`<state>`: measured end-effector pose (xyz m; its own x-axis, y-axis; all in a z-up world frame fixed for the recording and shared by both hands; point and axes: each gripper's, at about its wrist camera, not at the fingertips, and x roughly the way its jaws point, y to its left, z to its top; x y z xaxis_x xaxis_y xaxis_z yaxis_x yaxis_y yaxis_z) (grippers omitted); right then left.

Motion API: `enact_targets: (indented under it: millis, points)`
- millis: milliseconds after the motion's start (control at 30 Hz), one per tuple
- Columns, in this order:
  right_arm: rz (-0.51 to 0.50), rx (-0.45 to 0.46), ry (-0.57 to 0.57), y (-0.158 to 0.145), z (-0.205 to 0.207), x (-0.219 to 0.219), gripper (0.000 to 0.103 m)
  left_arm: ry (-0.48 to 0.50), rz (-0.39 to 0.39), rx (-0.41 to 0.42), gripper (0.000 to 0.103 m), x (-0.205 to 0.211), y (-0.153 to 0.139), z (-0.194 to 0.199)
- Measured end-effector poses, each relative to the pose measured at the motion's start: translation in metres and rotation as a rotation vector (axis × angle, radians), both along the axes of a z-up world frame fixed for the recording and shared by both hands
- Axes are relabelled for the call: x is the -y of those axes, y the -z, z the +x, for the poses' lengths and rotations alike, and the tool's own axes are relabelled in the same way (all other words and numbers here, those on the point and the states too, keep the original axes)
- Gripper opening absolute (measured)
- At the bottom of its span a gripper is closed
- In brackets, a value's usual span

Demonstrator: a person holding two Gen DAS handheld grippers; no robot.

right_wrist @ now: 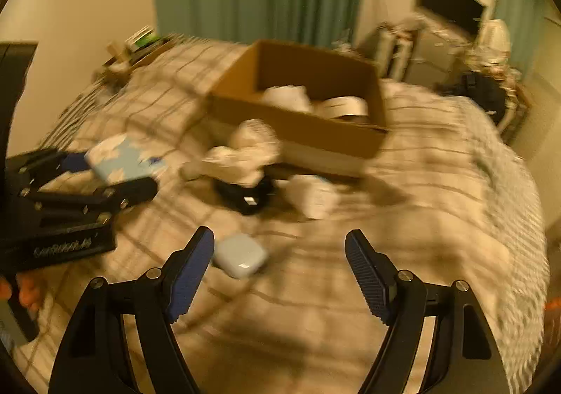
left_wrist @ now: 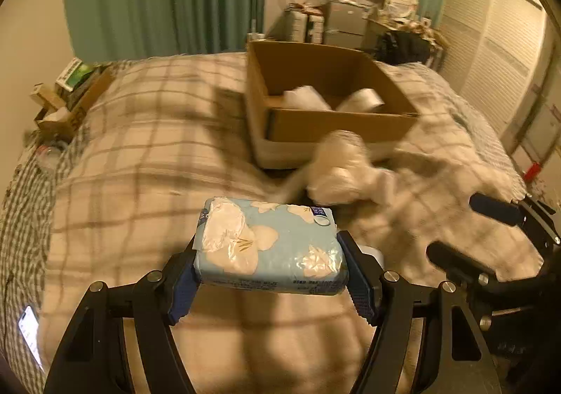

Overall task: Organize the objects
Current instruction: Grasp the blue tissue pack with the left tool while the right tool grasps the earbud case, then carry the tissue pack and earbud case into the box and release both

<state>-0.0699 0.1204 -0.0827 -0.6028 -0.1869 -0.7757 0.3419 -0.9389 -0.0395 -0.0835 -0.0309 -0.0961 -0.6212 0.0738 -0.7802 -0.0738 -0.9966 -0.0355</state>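
Observation:
A light-blue tissue pack with white flowers [left_wrist: 270, 246] sits crosswise between the pads of my left gripper [left_wrist: 270, 255], which is shut on it above the plaid bed cover. In the right wrist view that left gripper [right_wrist: 105, 176] holds the pack [right_wrist: 122, 159] at the left. My right gripper [right_wrist: 278, 236] is open over the bed with nothing between its fingers. A small white rounded case [right_wrist: 240, 255] lies just beside its left finger. An open cardboard box [left_wrist: 336, 124] stands further back on the bed, with white items inside.
A crumpled white bundle [right_wrist: 245, 155], a black object [right_wrist: 245, 197] and a white packet [right_wrist: 312, 197] lie in front of the box [right_wrist: 315, 134]. A lit phone [left_wrist: 29, 331] rests at the bed's left edge. Cluttered shelves and a desk stand beyond the bed.

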Motion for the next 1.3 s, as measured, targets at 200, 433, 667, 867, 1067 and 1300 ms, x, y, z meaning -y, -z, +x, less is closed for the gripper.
enact_targets:
  millis: [200,433,667,867,1067,1300]
  points:
    - [0.086,0.137,-0.059,0.045,-0.037,0.033,0.077,-0.057,0.007,0.018,0.073,0.025,0.017,-0.006]
    - [0.117,0.252,-0.063,0.088,-0.052,0.043,0.074,-0.042,0.013,0.047,0.073,0.024,0.032,-0.007]
    - [0.130,0.299,-0.059,0.108,-0.053,0.043,0.057,-0.037,0.037,0.031,0.073,0.025,0.032,-0.003]
    - [0.134,0.204,-0.049,0.087,-0.030,0.040,0.057,-0.036,0.028,0.021,0.073,0.022,0.025,0.003]
    - [0.087,0.092,-0.021,0.039,-0.009,0.020,0.057,-0.005,0.027,-0.006,0.073,0.015,0.005,0.009]
    - [0.062,-0.059,-0.019,-0.039,-0.023,0.007,0.057,0.038,0.012,-0.082,0.073,0.001,-0.042,-0.013]
